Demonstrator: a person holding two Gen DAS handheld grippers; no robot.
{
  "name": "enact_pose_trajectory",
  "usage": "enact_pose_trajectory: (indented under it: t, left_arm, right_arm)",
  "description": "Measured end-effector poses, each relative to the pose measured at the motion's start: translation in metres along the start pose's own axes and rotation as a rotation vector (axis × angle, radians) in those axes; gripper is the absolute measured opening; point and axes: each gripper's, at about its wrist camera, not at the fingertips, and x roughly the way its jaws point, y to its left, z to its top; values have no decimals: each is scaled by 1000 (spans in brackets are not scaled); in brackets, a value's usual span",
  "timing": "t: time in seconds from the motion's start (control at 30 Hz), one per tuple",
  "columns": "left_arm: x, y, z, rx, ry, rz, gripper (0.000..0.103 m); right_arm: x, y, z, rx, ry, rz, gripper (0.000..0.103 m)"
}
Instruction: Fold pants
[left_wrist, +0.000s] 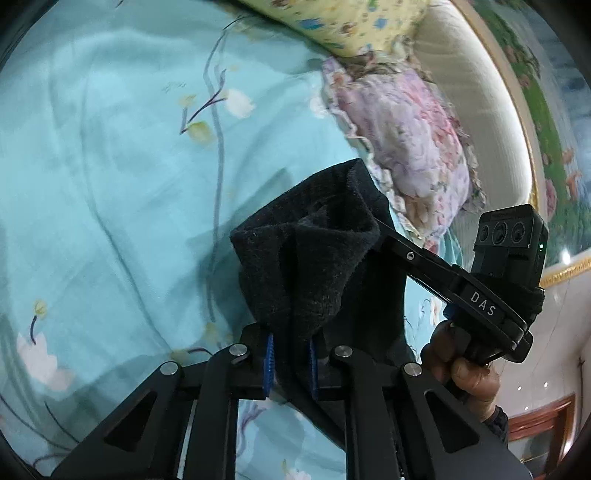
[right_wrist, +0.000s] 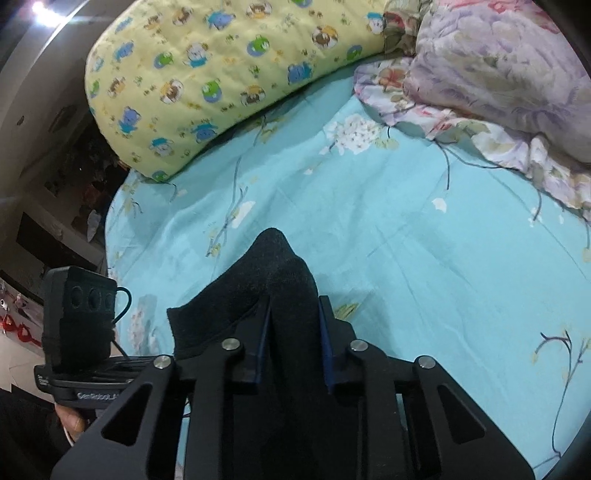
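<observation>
L gripper (left_wrist: 291, 363): we had blue pads clamped on the black fleecy fabric pants (left_wrist: 306, 266).
R gripper (right_wrist: 293, 341): pinched the same pants, bunched up betw. its pads.
Pants: lifted above the turquoise floral bedsheet (right_wrist: 424, 229).
Beyond: yellow cartoon-print pillow (right_wrist: 207, 70).

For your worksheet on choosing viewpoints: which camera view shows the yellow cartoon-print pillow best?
The right wrist view: the yellow pillow lies nearly whole beyond the teal sheet. The left wrist view catches only a cropped strip at its top edge.
</observation>
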Motion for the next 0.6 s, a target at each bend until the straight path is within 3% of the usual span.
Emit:
enact_pose_trajectory:
  t: [0.3, 0.6]
  left_arm:
    - [-29, -66, -15, 164, -41, -53, 12]
    - [-34, -144, -64, 366, -7, -123, 12]
  right_arm:
    - [-68, 14, -12, -5, -112, 19, 21]
    - [-162, 13, -58, 21, -247, -8, 20]
